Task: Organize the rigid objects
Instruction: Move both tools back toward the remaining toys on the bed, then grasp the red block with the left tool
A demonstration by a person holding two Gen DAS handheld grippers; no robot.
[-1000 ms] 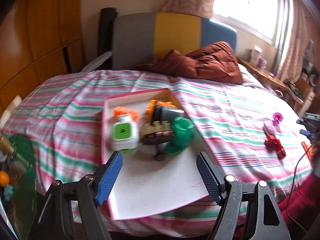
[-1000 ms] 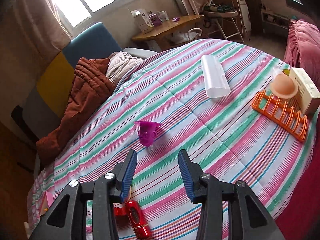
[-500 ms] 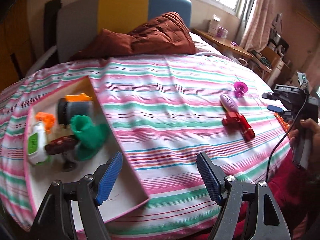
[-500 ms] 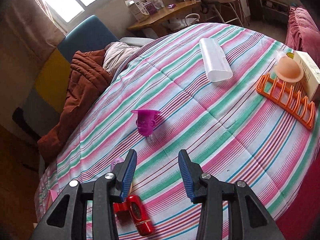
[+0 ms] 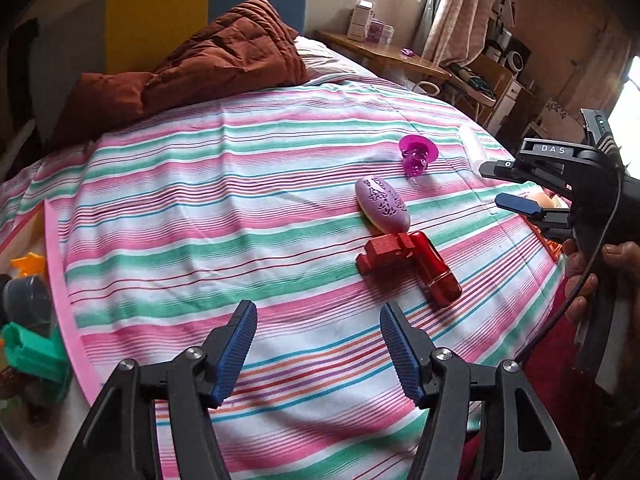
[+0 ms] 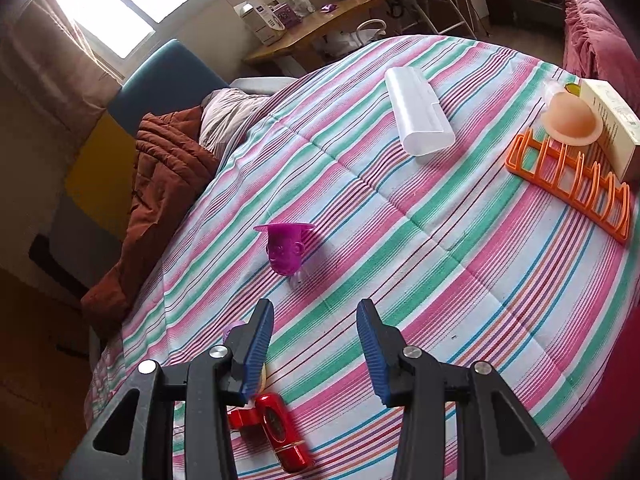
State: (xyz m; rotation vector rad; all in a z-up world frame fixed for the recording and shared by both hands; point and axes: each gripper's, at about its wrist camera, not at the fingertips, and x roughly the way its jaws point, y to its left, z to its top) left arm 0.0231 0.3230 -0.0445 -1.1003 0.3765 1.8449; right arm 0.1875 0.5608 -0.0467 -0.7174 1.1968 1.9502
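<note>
On the striped bedspread lie a red toy (image 5: 412, 266), a lilac oval soap (image 5: 382, 203) and a purple toy cup (image 5: 417, 155). My left gripper (image 5: 318, 350) is open and empty, hovering short of the red toy. My right gripper (image 6: 315, 354) is open and empty, above the bed just short of the purple toy cup (image 6: 287, 247), with the red toy (image 6: 280, 436) under its left finger. The right gripper also shows at the right edge of the left wrist view (image 5: 520, 190). The pink-rimmed tray (image 5: 60, 280) with several toys sits at far left.
A white plastic case (image 6: 418, 114), an orange rack (image 6: 572, 186), a peach dome (image 6: 570, 120) and a cream box (image 6: 612, 124) lie at the right of the bed. A brown quilt (image 5: 192, 68) is piled at the headboard. A wooden desk (image 6: 320, 24) stands beyond.
My left gripper has swung right, away from the tray and toward the red toy and soap. My right gripper has shifted slightly closer to the purple cup. Both stay open.
</note>
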